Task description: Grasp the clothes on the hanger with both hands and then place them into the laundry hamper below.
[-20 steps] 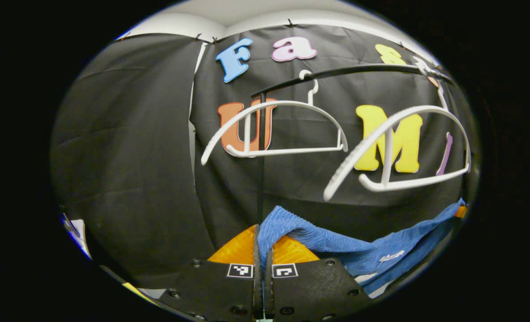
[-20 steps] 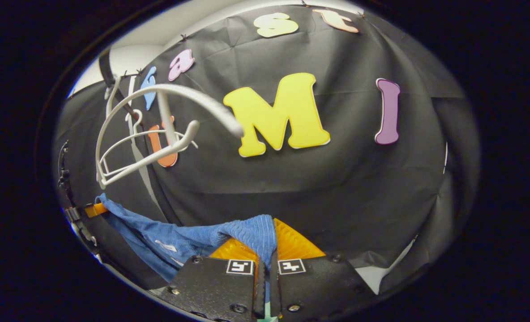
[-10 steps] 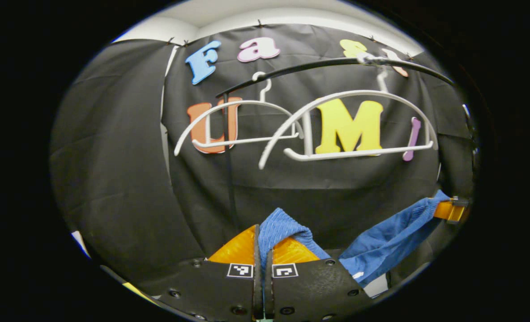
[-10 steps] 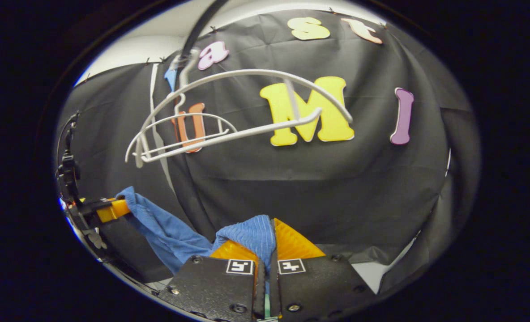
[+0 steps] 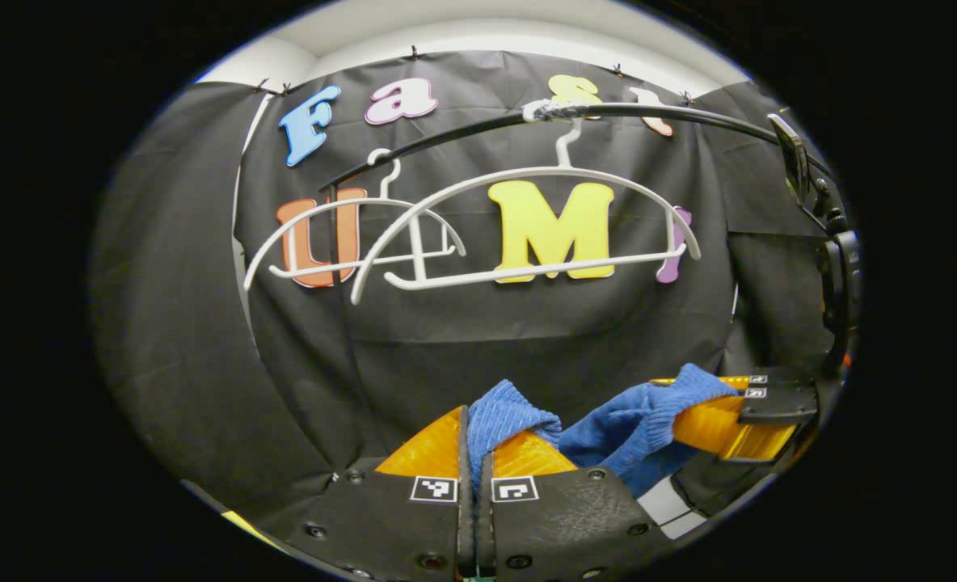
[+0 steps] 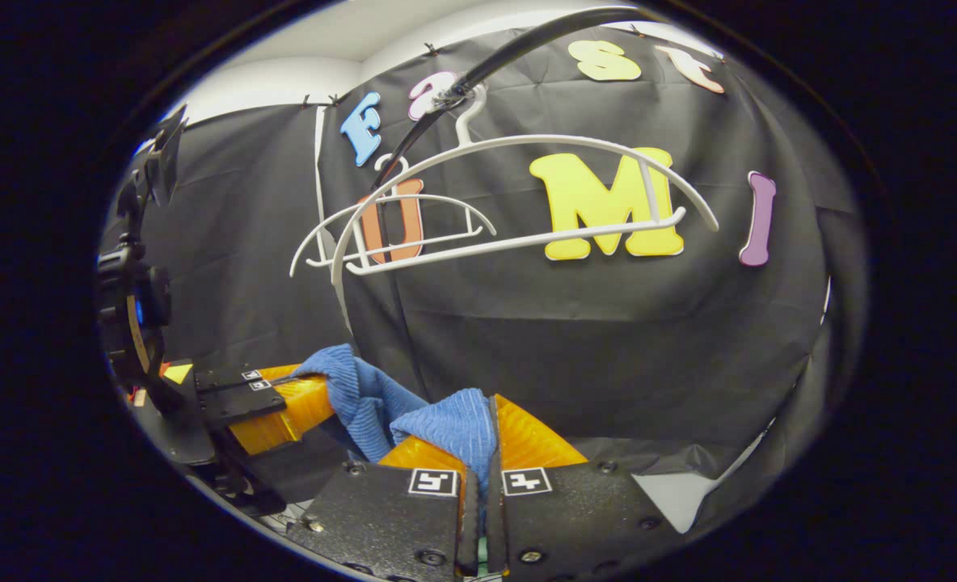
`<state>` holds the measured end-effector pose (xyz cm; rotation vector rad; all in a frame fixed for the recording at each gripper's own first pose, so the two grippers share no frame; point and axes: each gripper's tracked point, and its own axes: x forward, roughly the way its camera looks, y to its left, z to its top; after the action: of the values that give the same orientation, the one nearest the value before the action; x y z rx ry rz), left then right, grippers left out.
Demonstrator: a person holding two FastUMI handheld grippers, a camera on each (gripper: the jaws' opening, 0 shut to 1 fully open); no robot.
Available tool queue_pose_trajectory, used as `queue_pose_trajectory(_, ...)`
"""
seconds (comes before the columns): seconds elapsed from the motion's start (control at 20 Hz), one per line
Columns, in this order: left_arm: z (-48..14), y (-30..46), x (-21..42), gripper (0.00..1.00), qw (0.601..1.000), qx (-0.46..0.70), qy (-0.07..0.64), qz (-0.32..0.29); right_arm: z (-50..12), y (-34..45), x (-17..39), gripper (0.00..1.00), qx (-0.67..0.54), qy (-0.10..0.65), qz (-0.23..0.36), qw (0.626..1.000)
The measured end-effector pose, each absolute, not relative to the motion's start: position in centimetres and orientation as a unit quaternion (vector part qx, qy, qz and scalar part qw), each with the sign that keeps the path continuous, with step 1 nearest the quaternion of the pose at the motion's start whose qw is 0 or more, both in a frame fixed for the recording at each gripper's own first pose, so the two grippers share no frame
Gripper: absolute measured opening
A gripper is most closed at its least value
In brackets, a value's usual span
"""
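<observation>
A blue knitted garment [image 5: 612,424] hangs bunched in a short sag between my two grippers, off the hangers. In the left gripper view, my left gripper [image 5: 474,424] is shut on one bunched end of it at the bottom. My right gripper [image 5: 680,404] comes in from the right, close by, shut on the other end. In the right gripper view, my right gripper [image 6: 491,412] pinches the blue garment [image 6: 365,396], and my left gripper [image 6: 317,392] holds it at the left. Two bare white hangers [image 5: 527,174] [image 6: 527,145] hang above on a black rail [image 5: 648,113].
The smaller white hanger [image 5: 349,206] hangs behind the nearer one on the same rail [image 6: 527,36]. The black cloth wall [image 6: 608,339] stands close behind. A strip of pale floor [image 6: 672,497] shows at the lower right.
Both grippers have drawn close together, so the stretched garment now bunches between them. The hangers have slid toward the middle of both views and look farther off.
</observation>
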<state>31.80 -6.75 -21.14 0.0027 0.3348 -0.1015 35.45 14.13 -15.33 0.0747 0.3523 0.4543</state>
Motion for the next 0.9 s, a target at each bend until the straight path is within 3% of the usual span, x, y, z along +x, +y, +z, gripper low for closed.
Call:
queue_pose_trajectory(0.35,-28.1,-9.1,29.6,0.02,0.972,-0.047,0.219,-0.073,-22.8,13.3,33.6,0.07,0.032,0.227,0.227,0.947)
queue_pose_trajectory(0.9,-44.1,-8.3,26.0,0.02,0.93,-0.093,0.353,-0.039,-38.0,14.0,32.2,0.07,-0.008,0.364,0.233,0.902)
